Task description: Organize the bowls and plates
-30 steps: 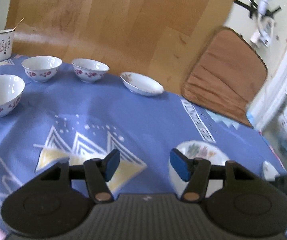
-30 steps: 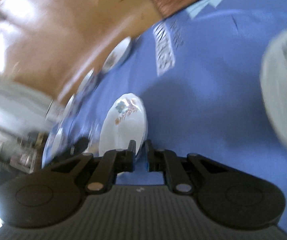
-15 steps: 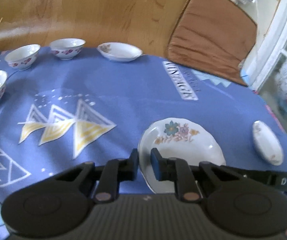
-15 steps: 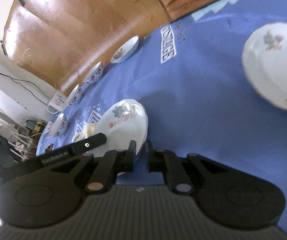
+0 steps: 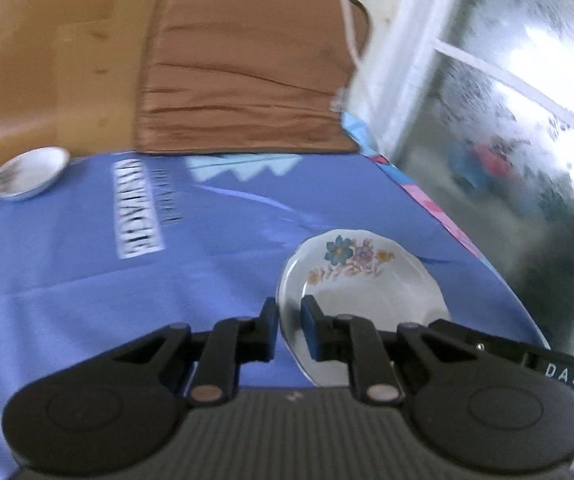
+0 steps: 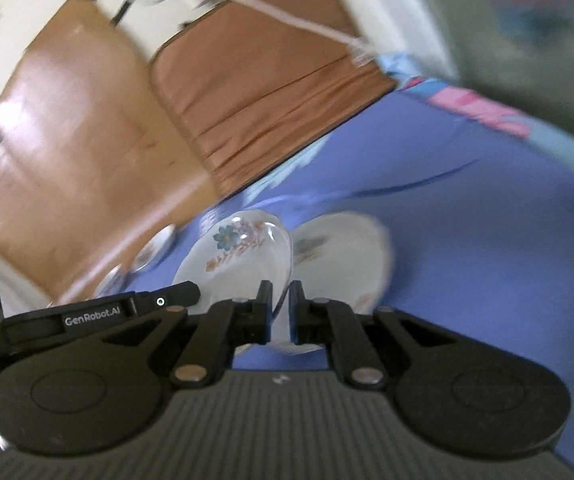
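Left gripper (image 5: pixel 289 326): clenched on the near rim of a flowered plate (image 5: pixel 361 280), which is held tilted above the blue tablecloth (image 5: pixel 87 264), near its right edge.
Right gripper (image 6: pixel 281 308): clenched on the rim of the same plate, seen at (image 6: pixel 235 264).
Second plate (image 6: pixel 343 252): blurred, seen just right of the held one; contact cannot be told.
Far left: a small dish (image 5: pixel 29 174) is seen at the cloth's far edge, before a brown cushion (image 5: pixel 247 76).
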Demonstrator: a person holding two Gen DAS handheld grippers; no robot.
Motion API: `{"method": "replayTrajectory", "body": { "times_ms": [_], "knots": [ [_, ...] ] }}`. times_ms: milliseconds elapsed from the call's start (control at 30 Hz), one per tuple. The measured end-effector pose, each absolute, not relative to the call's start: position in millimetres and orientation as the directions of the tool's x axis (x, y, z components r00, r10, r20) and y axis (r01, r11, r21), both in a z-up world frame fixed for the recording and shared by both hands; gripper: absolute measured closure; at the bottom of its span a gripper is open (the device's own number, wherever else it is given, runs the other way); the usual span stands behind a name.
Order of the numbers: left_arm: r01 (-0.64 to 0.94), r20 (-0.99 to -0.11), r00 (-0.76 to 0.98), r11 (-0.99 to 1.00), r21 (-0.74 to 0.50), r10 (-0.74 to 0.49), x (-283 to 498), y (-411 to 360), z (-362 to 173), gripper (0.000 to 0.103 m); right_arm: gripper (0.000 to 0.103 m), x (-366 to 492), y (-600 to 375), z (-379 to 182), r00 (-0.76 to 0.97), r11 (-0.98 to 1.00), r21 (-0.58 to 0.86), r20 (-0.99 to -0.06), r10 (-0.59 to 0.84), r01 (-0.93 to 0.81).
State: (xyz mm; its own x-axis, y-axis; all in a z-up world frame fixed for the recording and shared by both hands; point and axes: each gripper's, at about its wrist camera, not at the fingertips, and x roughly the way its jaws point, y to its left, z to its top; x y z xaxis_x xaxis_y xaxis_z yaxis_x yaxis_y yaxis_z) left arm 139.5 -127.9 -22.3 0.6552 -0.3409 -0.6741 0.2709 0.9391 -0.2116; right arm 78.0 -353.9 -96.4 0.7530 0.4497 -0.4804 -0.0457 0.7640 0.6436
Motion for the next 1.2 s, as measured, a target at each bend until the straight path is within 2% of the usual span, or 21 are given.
{"method": "replayTrajectory", "body": {
  "times_ms": [267, 333, 400, 467, 533, 567, 633, 800, 1067, 1200],
  "knots": [
    [0.278, -0.721, 0.623, 0.947, -0.158, -0.303, 154, -161, -46, 0.087, 0.092, 80, -362, -112, 0.781, 0.806, 0.592, -0.506, 0.366, 0.005],
    [0.284, -0.715, 0.635, 0.949, -0.136, -0.292, 152, -163, -46, 0.081, 0.087, 79, -358, -108, 0.806, 0.847, 0.532, -0.505, 0.308, 0.009],
    [0.286, -0.701, 0.657, 0.952, -0.109, -0.277, 147, -165, -43, 0.067, 0.082, 77, -350, -106, 0.828, 0.884, 0.467, -0.502, 0.251, 0.015],
    [0.293, -0.685, 0.674, 0.951, -0.095, -0.276, 144, -162, -38, 0.067, 0.080, 79, -348, -107, 0.839, 0.901, 0.434, -0.494, 0.228, 0.011],
    [0.285, -0.679, 0.682, 0.954, -0.094, -0.271, 143, -156, -34, 0.067, 0.071, 78, -346, -106, 0.857, 0.921, 0.389, -0.483, 0.180, 0.026],
    [0.274, -0.679, 0.686, 0.957, -0.093, -0.262, 142, -151, -33, 0.067, 0.063, 76, -345, -104, 0.869, 0.931, 0.364, -0.473, 0.145, 0.043],
    [0.244, -0.682, 0.692, 0.966, -0.085, -0.235, 140, -140, -31, 0.067, 0.062, 74, -346, -100, 0.888, 0.935, 0.349, -0.447, 0.106, 0.065],
    [0.159, -0.688, 0.708, 0.985, -0.068, -0.162, 132, -98, -35, 0.067, 0.063, 73, -334, -88, 0.882, 0.918, 0.396, -0.427, 0.200, -0.016],
    [-0.016, -0.680, 0.733, 0.998, -0.057, -0.027, 109, -10, -45, 0.067, 0.062, 79, -257, -76, 0.786, 0.874, 0.437, -0.454, 0.419, -0.213],
    [-0.126, -0.667, 0.742, 0.992, -0.030, 0.074, 100, 37, -50, 0.067, 0.062, 80, -214, -74, 0.750, 0.859, 0.424, -0.458, 0.478, -0.288]
  ]
}}
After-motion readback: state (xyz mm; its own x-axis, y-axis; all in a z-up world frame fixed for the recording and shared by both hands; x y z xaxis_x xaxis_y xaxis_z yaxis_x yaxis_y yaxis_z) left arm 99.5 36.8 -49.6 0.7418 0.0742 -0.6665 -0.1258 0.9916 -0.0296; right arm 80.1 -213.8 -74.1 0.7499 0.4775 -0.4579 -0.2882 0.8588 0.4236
